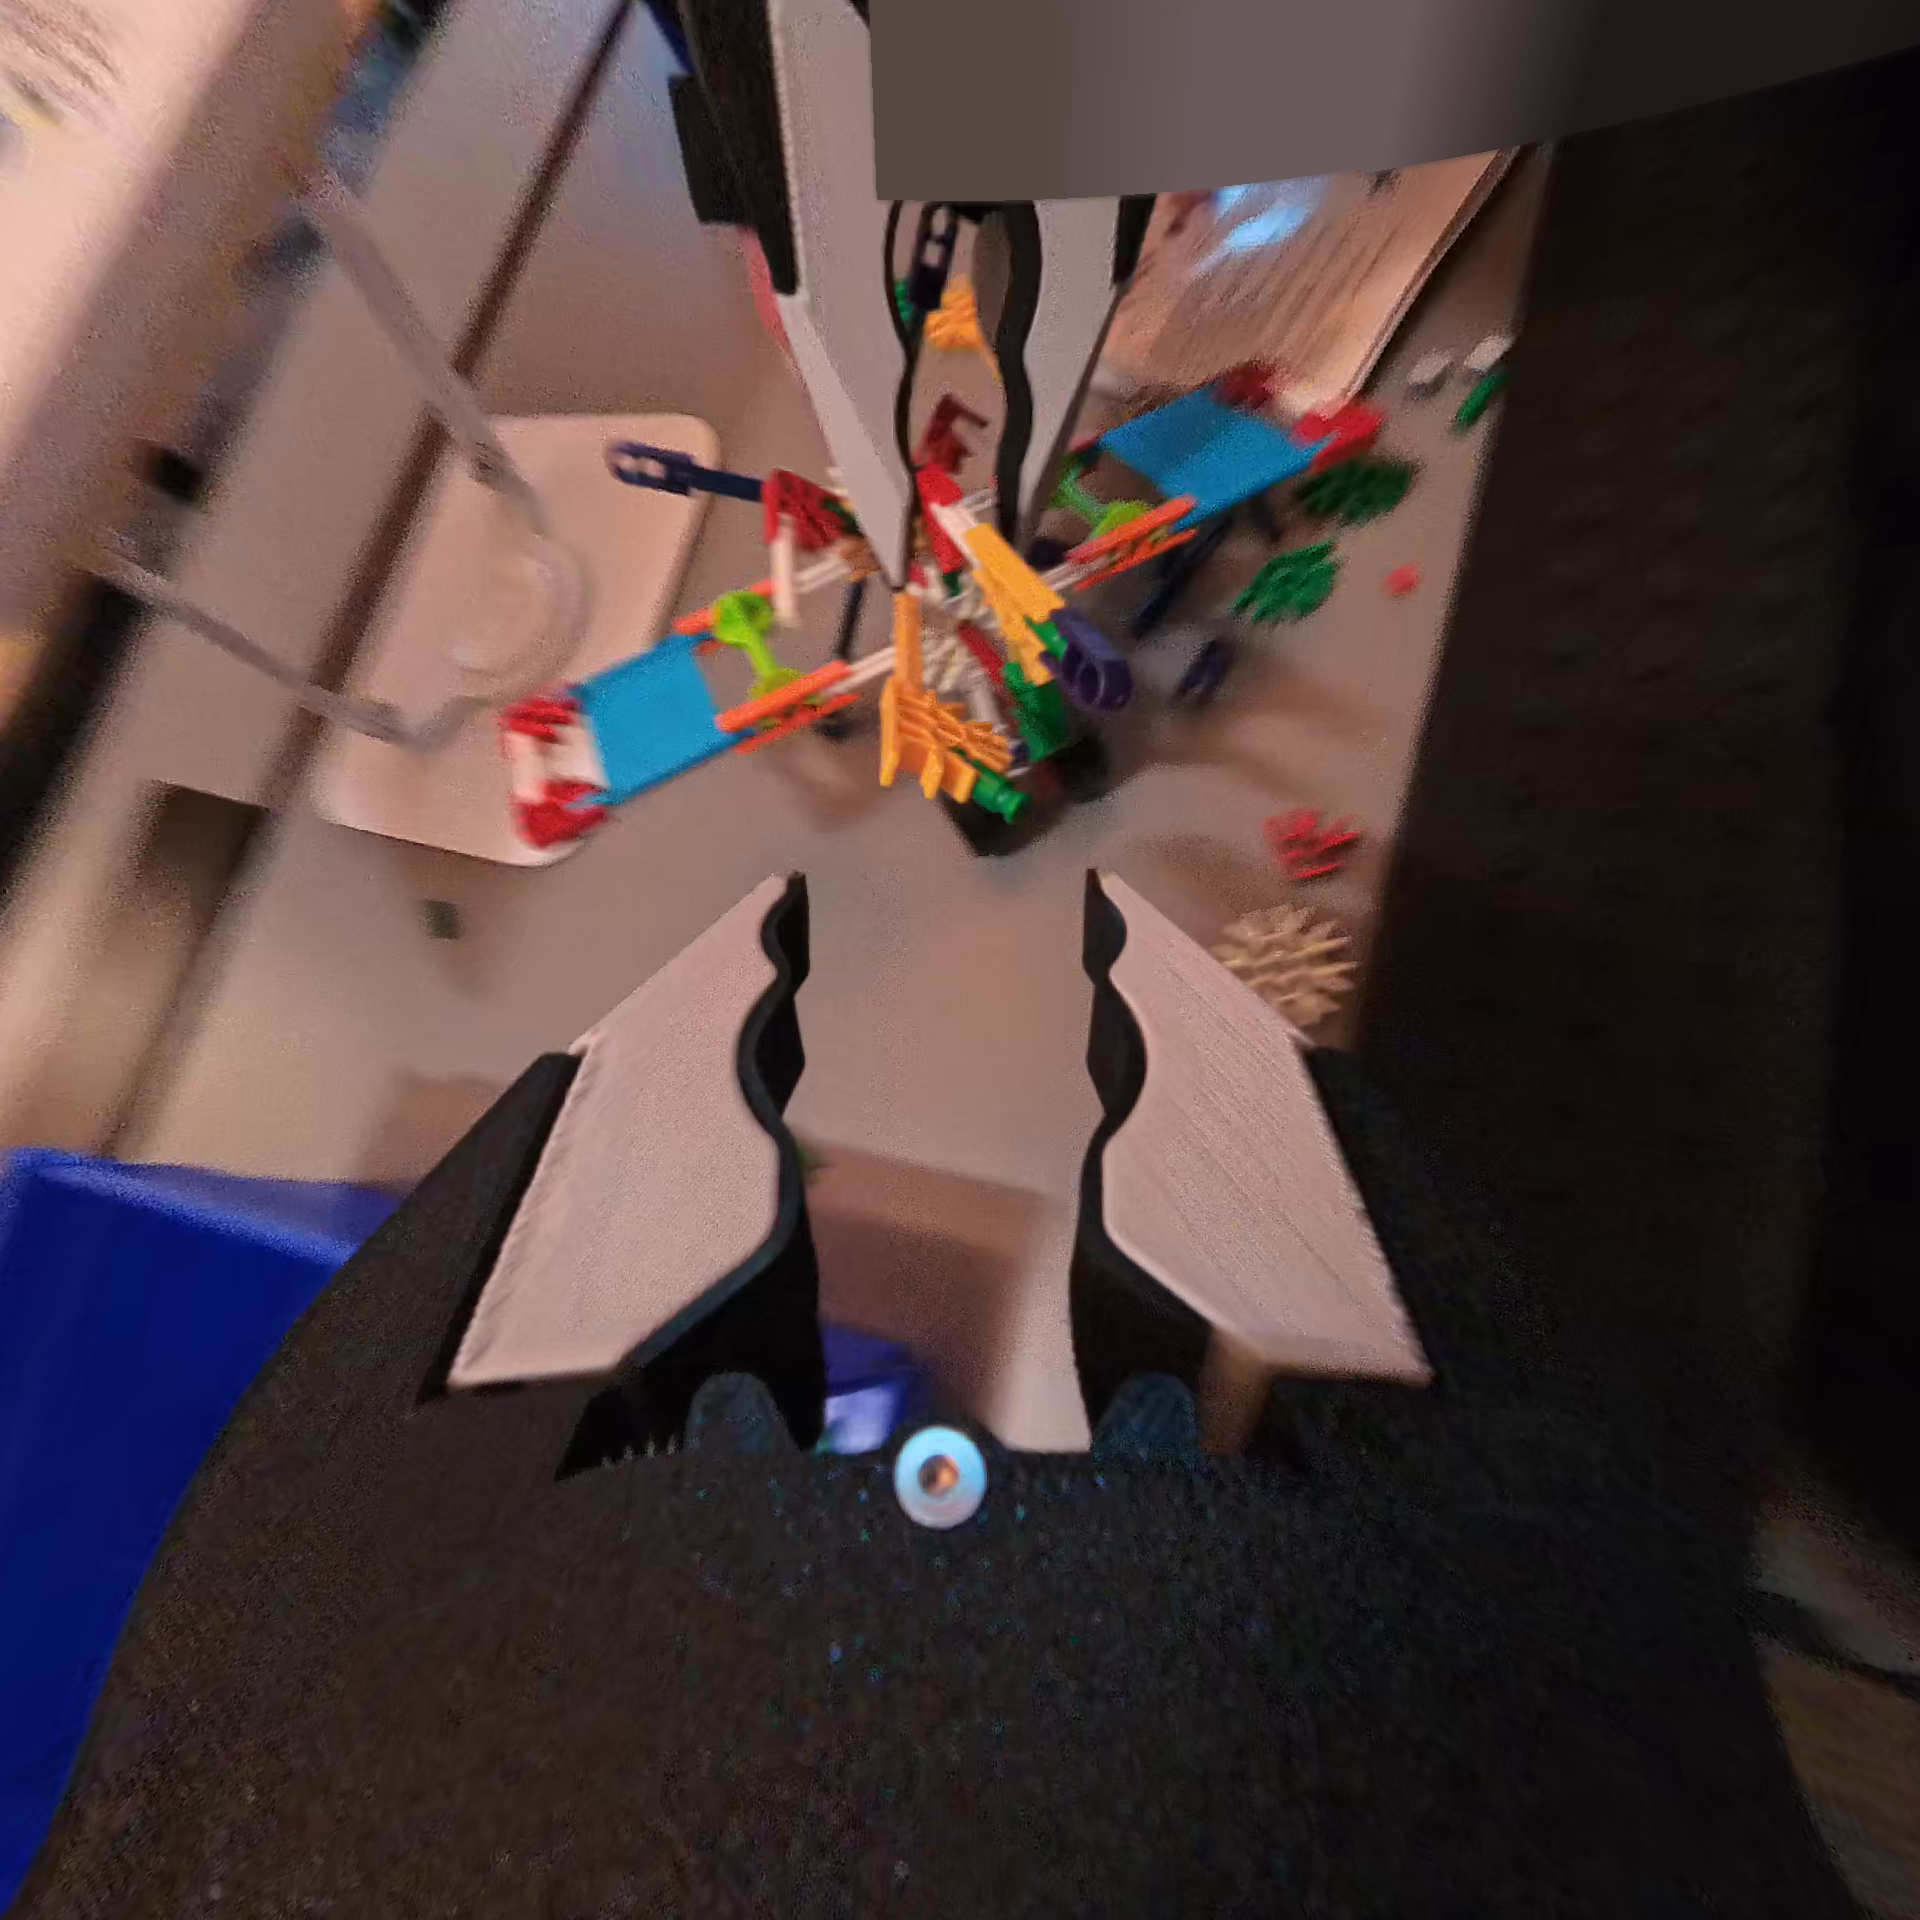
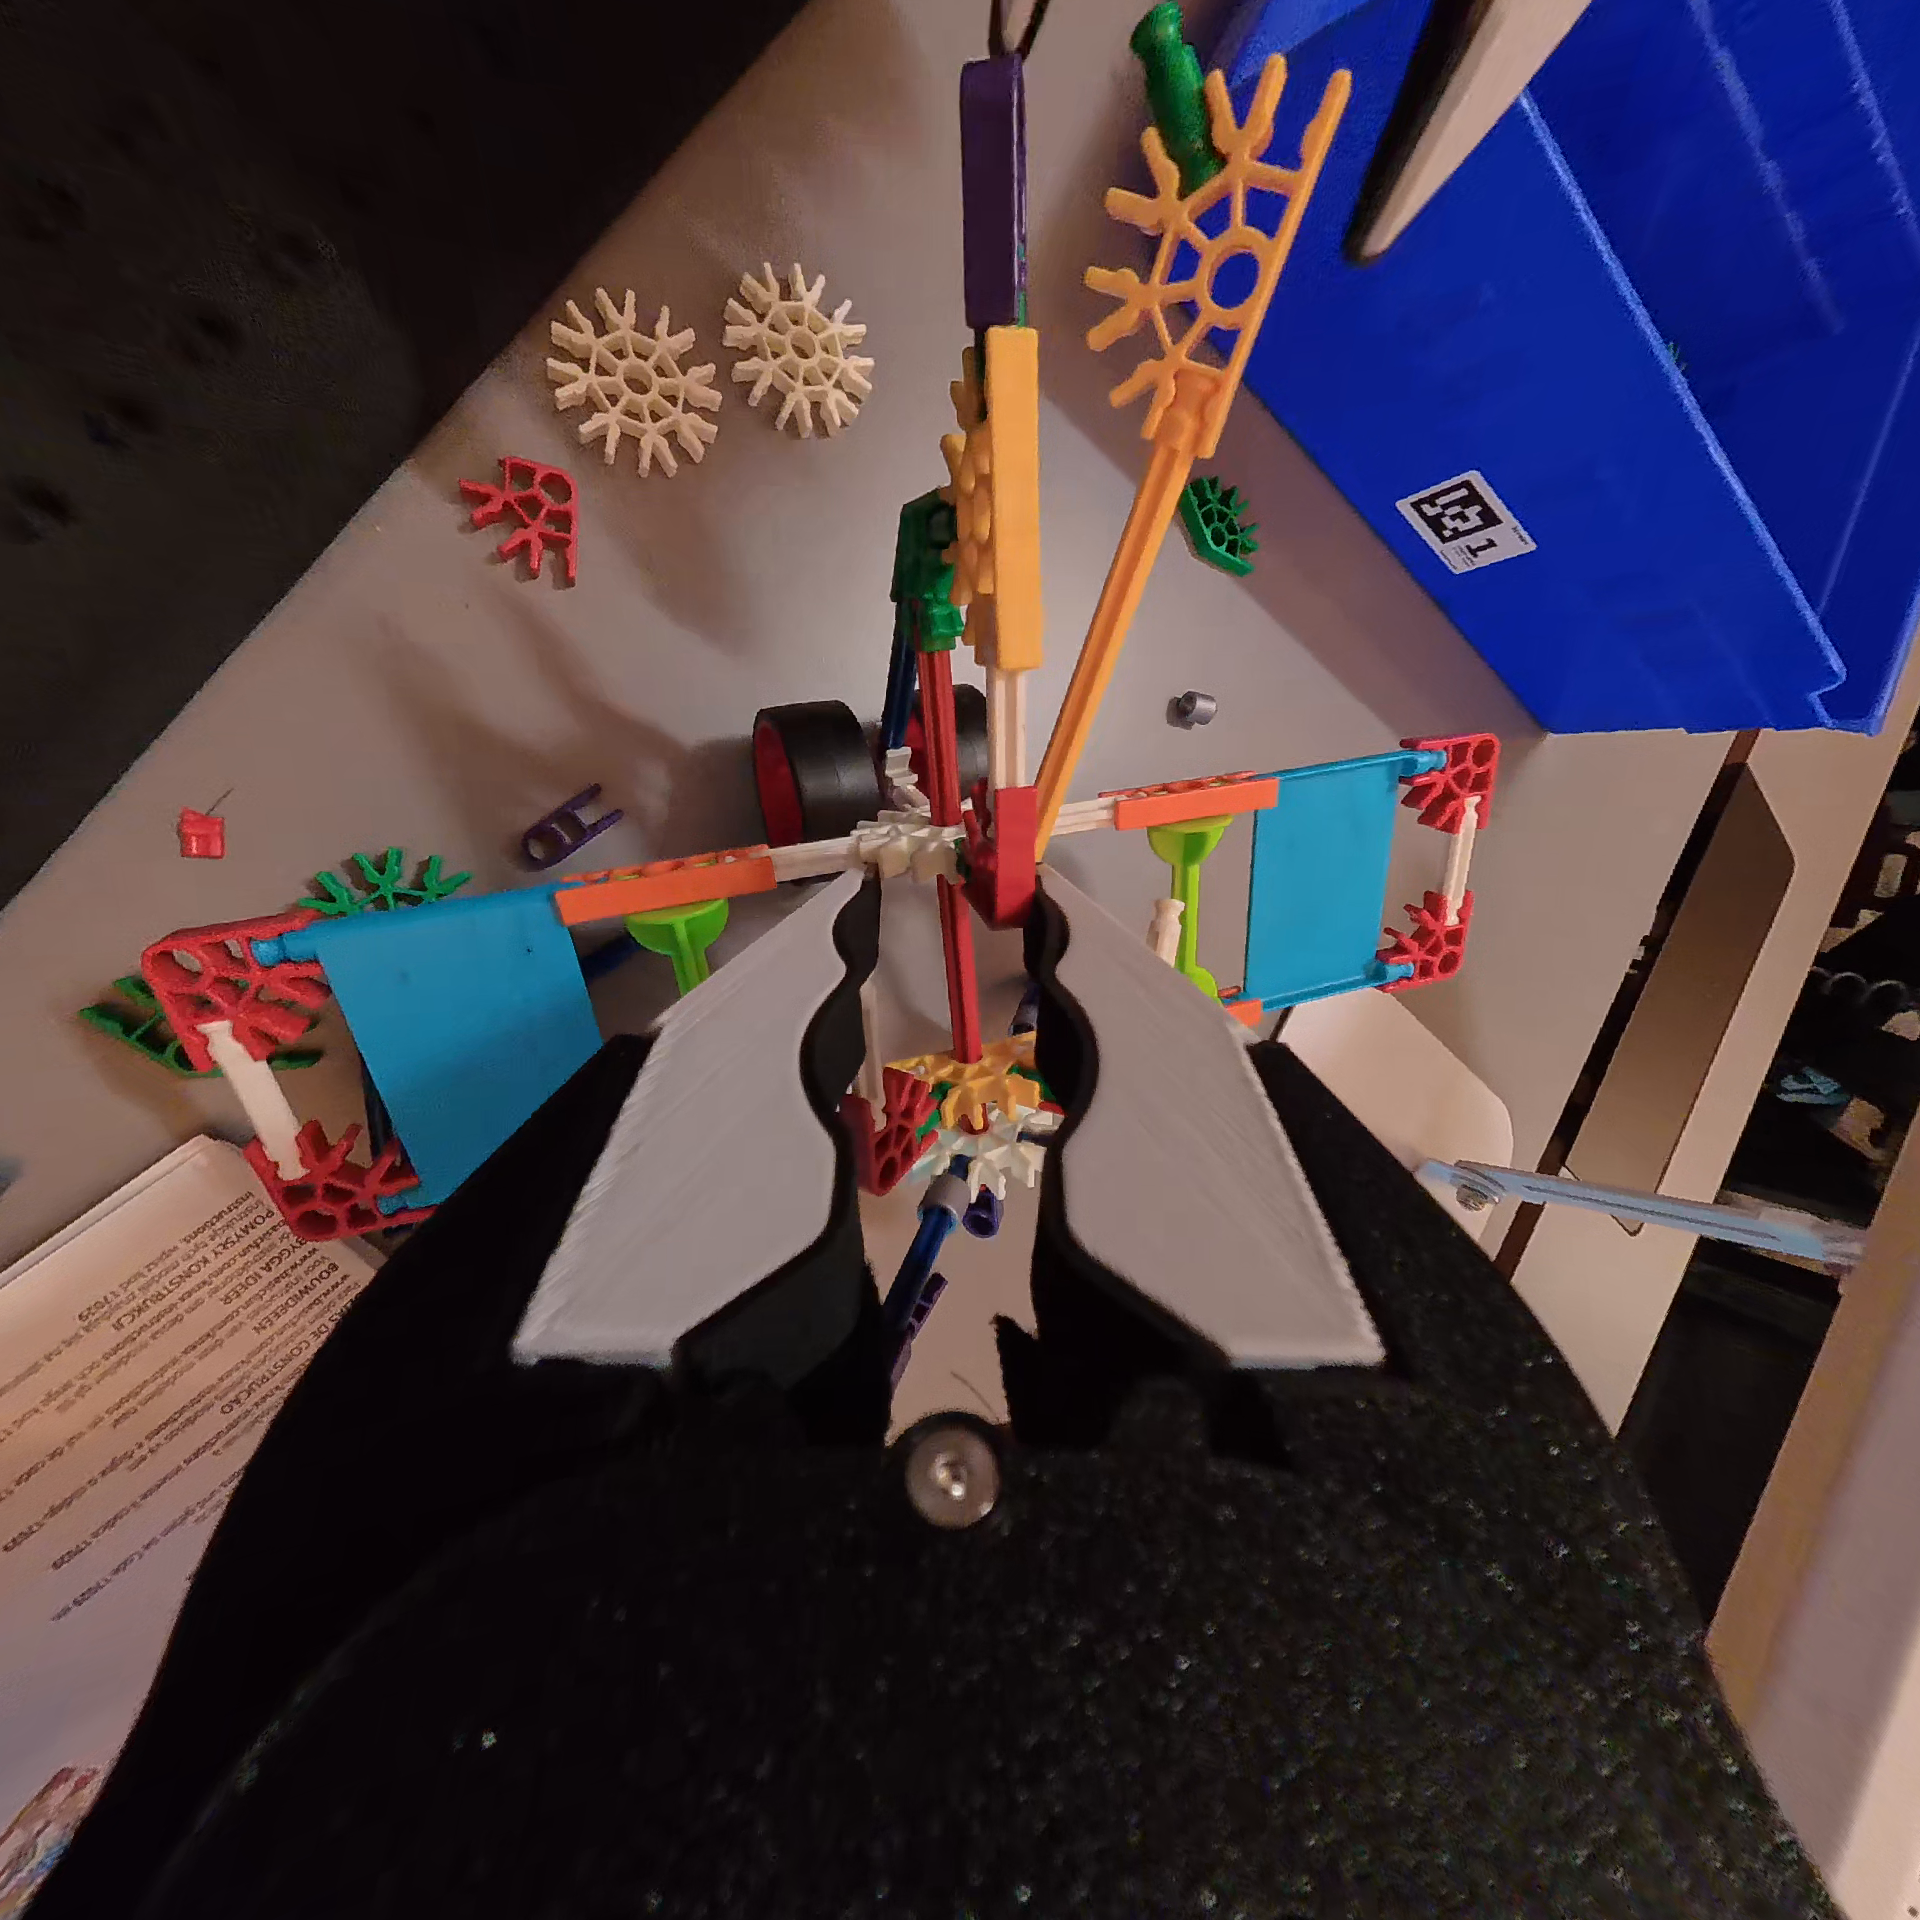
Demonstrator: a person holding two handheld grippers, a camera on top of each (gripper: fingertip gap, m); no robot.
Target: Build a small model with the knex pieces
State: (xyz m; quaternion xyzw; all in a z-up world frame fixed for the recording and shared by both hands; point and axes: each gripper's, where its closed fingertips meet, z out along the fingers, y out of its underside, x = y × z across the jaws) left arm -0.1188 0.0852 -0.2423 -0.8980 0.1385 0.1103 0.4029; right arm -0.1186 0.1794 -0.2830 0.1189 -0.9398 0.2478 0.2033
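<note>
The right gripper is pinching the hub of the toy model — fingers clamped on its red connector and rods, blue panels stretching left and right. Beyond it, loose white connectors lie on the table, a blue bin far right. The left gripper hangs spread and empty — near the model, not touching.

A lab-like workbench; blue storage bin bearing a square coded marker.

Multicolour rod-and-connector model, two blue panels, held between right tongs.
</note>
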